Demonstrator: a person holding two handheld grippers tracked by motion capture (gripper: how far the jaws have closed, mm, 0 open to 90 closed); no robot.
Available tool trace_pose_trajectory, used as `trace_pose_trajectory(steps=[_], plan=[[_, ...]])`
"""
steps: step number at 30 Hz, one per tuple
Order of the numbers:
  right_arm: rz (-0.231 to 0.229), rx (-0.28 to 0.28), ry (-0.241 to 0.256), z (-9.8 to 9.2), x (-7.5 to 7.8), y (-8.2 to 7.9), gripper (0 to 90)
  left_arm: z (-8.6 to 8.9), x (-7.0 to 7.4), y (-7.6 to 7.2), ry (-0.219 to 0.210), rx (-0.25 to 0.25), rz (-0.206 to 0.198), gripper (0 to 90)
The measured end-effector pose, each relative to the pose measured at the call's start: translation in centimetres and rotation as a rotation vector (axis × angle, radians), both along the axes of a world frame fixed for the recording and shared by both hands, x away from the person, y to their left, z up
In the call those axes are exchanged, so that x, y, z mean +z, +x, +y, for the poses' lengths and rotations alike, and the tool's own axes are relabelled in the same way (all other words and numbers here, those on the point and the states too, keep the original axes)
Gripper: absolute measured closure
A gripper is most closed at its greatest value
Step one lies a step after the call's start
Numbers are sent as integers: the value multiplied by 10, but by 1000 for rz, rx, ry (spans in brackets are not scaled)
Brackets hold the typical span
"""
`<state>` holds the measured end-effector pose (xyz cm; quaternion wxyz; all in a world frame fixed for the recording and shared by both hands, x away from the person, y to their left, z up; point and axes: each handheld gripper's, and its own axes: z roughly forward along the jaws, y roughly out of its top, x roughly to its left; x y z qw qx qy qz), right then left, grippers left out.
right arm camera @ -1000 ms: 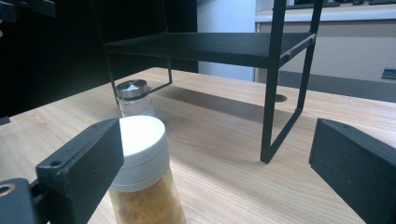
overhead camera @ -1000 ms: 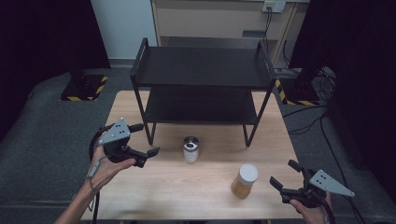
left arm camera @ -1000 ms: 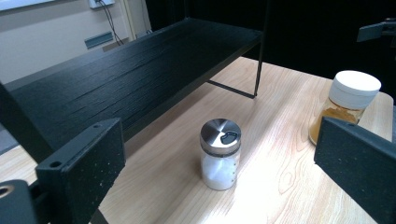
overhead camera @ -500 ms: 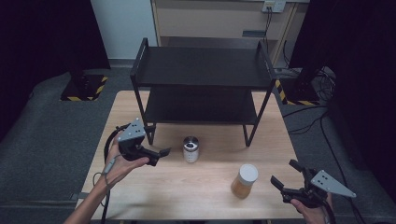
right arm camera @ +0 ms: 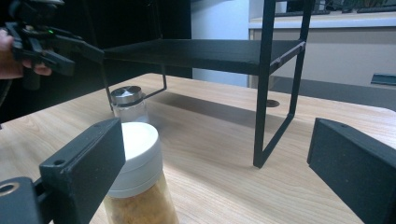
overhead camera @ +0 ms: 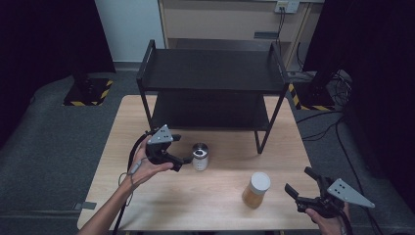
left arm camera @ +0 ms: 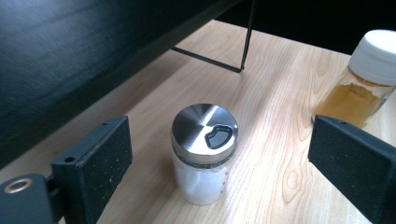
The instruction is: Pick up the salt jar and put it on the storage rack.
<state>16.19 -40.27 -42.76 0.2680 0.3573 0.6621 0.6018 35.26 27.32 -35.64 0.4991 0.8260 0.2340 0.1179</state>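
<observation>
left gripper (overhead camera: 183,159): fingers spread, just beside salt shaker (overhead camera: 199,156) | right gripper (overhead camera: 306,188): fingers spread, near spice jar (overhead camera: 256,190)

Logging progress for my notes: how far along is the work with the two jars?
Nothing looks done: the steel-lidded jar and white-capped jar both stand on the table, the rack bare. In hand: the left hand-held gripper is open beside the steel-lidded jar. Left: grasping and moving both; the right hand-held gripper waits open.

Overhead plus two low, near views
</observation>
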Motion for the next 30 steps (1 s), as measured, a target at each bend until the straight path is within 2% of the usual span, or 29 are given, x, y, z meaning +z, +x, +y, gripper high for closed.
trace_pose_trajectory(steps=[4,12,15,17,22,27,30], plan=[[-3,-2,2,0,0,-1,47,-4,-9,13,2,-22,14,63],[-8,-6,2,0,0,-1,49,-18,-22,30,11,-33,44,72],[-9,-5,2,0,0,-2,50,-24,-26,34,29,-38,46,79],[-9,-5,4,0,0,-2,50,-26,-30,37,22,-37,56,84],[-9,-7,5,0,0,-2,51,-33,-38,40,21,-42,47,102],[-11,-6,3,0,0,-2,51,-40,-44,43,41,-40,49,139],[-9,-6,5,0,-1,-1,51,-39,-48,46,23,-39,54,178]])
